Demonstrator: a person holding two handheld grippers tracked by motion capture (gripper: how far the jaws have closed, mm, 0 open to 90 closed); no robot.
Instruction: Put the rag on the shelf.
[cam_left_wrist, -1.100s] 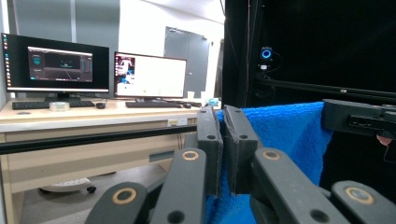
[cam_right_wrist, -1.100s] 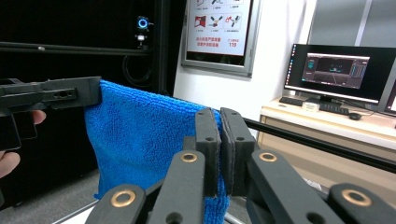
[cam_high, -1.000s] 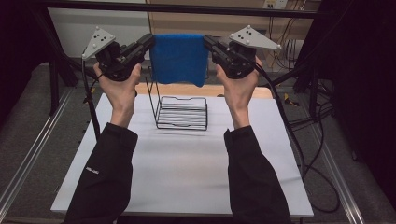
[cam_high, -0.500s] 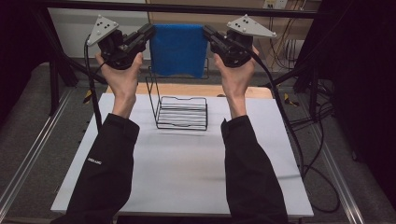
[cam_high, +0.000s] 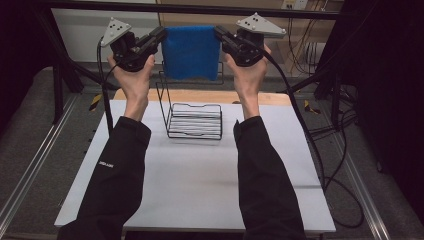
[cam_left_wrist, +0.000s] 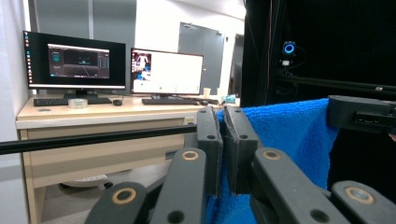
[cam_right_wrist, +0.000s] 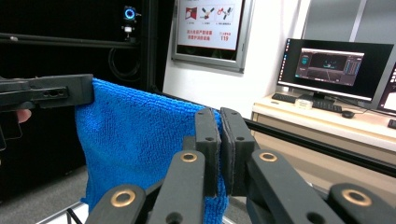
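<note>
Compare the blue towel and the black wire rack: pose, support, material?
1. The blue terry towel hangs in the air; the black wire rack stands on the white table.
2. The towel is pinched at its top corners by the left tool and right tool; nothing holds the rack.
3. The towel is soft cloth; the rack is open wire.

A wooden desk (cam_left_wrist: 93, 114) with two lit monitors (cam_left_wrist: 74, 60) stands against pale walls beside black curtains (cam_left_wrist: 327, 42).

Legible text: the wall poster (cam_right_wrist: 208, 24) carries the number "119" beneath red pictograms; its remaining characters are too small to read. Left sleeve logo (cam_high: 105, 163): unreadable. Monitor (cam_left_wrist: 74, 60) screens: illegible.
</note>
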